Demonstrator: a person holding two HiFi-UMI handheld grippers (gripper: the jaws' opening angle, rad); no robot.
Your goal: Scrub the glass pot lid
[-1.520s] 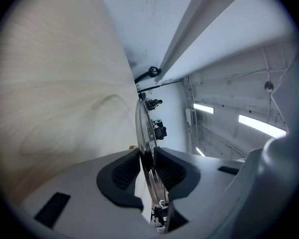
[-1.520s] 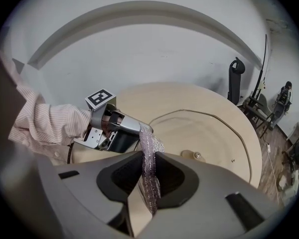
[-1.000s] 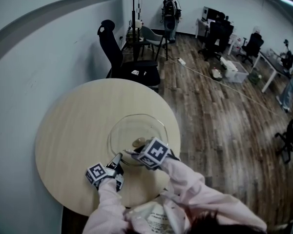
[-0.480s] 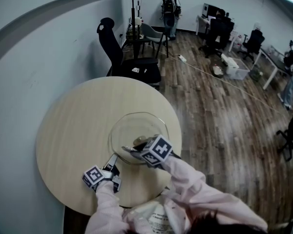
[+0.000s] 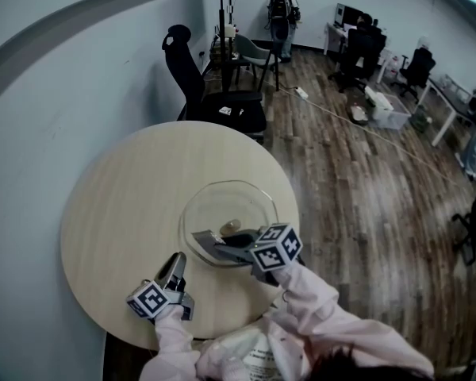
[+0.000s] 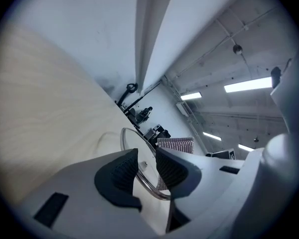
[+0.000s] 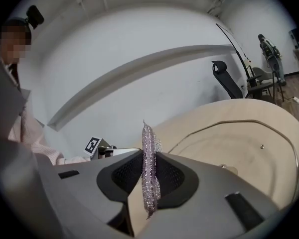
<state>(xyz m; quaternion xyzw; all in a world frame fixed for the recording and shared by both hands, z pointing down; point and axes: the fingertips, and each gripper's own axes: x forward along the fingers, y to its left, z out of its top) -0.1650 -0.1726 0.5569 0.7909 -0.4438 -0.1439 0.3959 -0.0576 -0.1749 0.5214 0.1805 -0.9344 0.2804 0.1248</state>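
The glass pot lid [image 5: 222,206] is seen lying flat on the round tabletop [image 5: 119,205], a little right of the middle of the head view, with a small knob [image 5: 231,227] at its middle. The right tool [image 5: 198,236] is held just over the lower part of the lid and is pointed toward the left of the frame. Its jaws are shut tight on a sparkly scrub pad [image 7: 149,188], which is held standing on its thin edge. The left tool [image 6: 147,154] is found at the lower left of the head view, near the lid's rim, and is pointed up and to the right at it. Its jaws have just been closing, but a gap is left between them. The rim is seen through that gap and is not pressed by the pads. So the lid lies up and right of the left tool and right under the pad. It is judged that the pad must be brought down onto the glass next. The rim may be held by the left tool, the nearer one to that edge, so the lid is not pushed away.
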